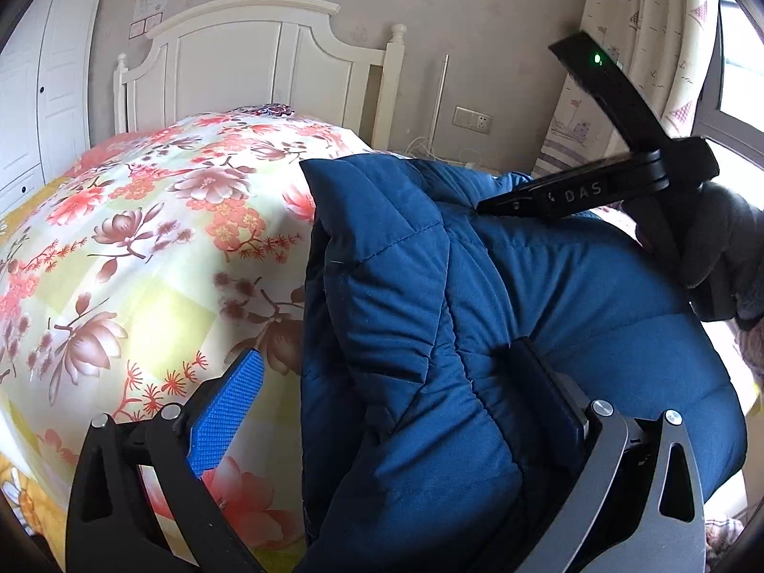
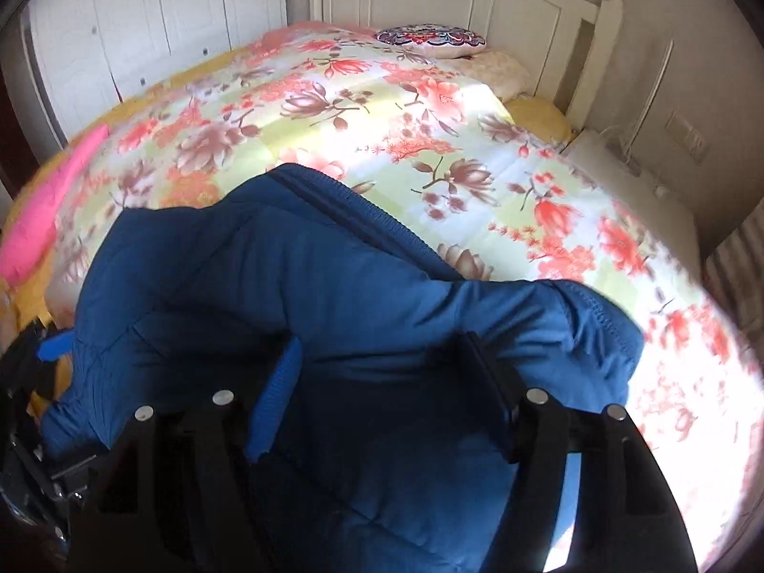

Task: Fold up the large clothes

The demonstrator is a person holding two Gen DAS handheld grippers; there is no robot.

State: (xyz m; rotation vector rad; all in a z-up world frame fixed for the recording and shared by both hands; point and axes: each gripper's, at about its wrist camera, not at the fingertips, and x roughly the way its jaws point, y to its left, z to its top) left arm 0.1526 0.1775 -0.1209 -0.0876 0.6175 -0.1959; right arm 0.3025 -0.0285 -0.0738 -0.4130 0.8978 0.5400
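A dark blue padded jacket (image 1: 477,310) lies bunched on the floral bedspread (image 1: 143,248). My left gripper (image 1: 387,372) is open. Its blue left pad (image 1: 229,410) is over the bedspread and its right finger (image 1: 549,382) rests on the jacket, with a thick fold between them. My right gripper (image 2: 382,382) is open around a bunched part of the same jacket (image 2: 286,277). The right gripper's body (image 1: 620,181) shows at the upper right of the left wrist view, over the jacket's far edge.
A white headboard (image 1: 258,62) stands at the bed's far end with a patterned cushion (image 2: 429,40) by it. A white wardrobe (image 2: 157,14) is beyond the bed. A curtain (image 1: 635,47) and window are on the right. A pink cloth (image 2: 52,210) lies at the bed's left edge.
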